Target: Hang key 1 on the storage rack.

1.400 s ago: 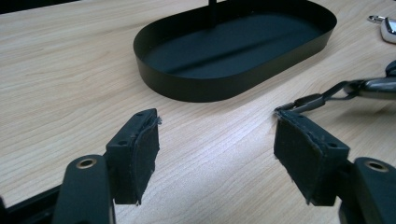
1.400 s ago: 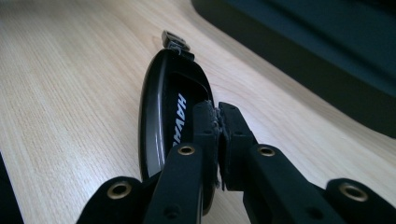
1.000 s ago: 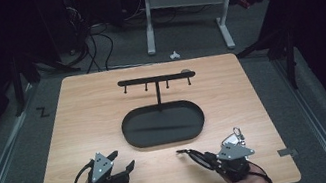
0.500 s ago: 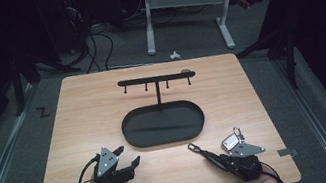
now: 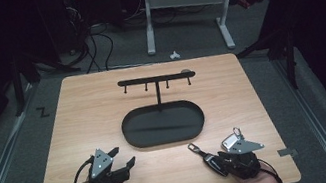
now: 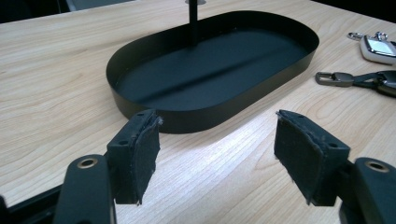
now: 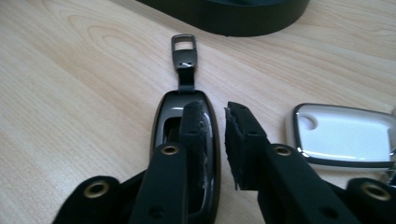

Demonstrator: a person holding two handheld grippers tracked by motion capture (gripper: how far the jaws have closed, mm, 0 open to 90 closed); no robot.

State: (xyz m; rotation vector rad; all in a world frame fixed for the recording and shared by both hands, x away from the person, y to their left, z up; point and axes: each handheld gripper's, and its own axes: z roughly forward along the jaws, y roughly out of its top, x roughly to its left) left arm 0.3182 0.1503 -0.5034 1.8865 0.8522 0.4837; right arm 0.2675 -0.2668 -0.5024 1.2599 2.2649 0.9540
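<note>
The left gripper (image 5: 122, 156) sits near the front edge of the table (image 5: 84, 115), on the person's left. In the left gripper view its jaws stand wide apart with nothing between the pads (image 6: 140, 154) and only bare wood under them. It looks parked there, aimed at the tray and out of the other hand's way.

The right gripper (image 5: 221, 160) is at the front right, low over the black key fob (image 5: 212, 160). In the right gripper view the jaws are drawn almost together, a thin slit left between them, and one pad (image 7: 192, 126) lies across the fob's glossy body (image 7: 166, 116). The fob lies flat on the wood with its metal clasp (image 7: 183, 46) pointing away toward the tray. Whether the jaws pinch the fob's edge or merely lie over it, I cannot tell. The lengthwise line-up suggests a grip along the body, leaving the clasp free for hanging.

Just beside the right gripper lies a silver key fob (image 7: 345, 135) — apart from the black one, untouched.

Beyond both is the black oval tray (image 5: 128, 133), empty, its low wall (image 6: 210, 116) close ahead of the left jaws. A post rises from its far side to a bar with small hooks (image 5: 154, 78) — likely where the clasp is meant to go, or the tray may catch the keys.
</note>
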